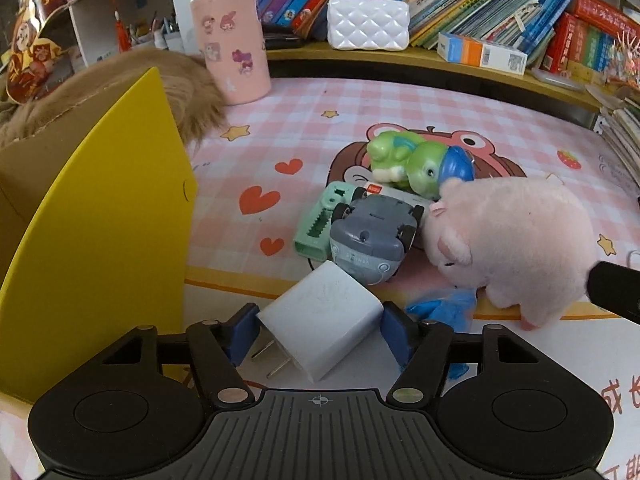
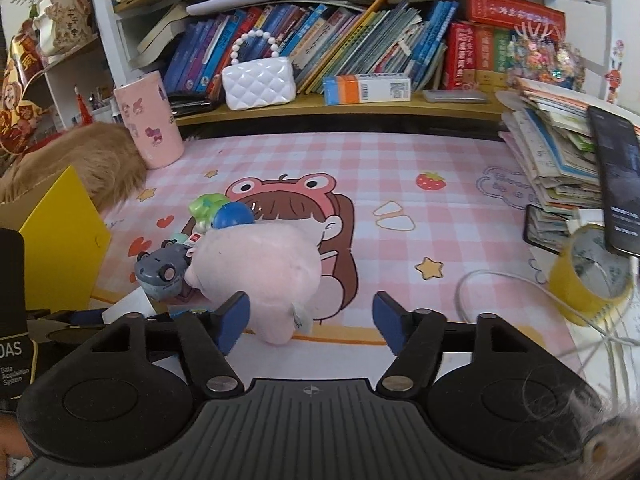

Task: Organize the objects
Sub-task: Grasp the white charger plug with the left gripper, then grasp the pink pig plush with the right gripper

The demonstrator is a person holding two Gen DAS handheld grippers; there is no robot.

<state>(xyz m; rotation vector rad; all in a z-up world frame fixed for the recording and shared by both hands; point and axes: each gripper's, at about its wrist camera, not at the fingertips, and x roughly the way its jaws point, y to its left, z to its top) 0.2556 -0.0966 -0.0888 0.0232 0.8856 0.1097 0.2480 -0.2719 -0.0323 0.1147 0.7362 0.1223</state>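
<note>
Left gripper (image 1: 320,330): blue pads flanking a smooth white plastic charger cube (image 1: 322,322), two metal prongs jutting out; whether pressing or just released, cannot tell. Right gripper (image 2: 310,322): blue pads apart, empty, left one just before a soft pink plush pig (image 2: 260,276).

Beyond, heaped on the glossy pink checked desk mat (image 1: 360,104): hard grey plastic toy car (image 1: 370,236) upside down, mint green ribbed gadget (image 1: 318,220), shiny green-and-blue rubbery figure (image 1: 416,164). Left of the pile, a yellow-sided cardboard box (image 1: 100,240), contents unseen.

Judged barely begun: charger first, apparently bound for the box; pig, car, gadget and figure left to sort.
</note>
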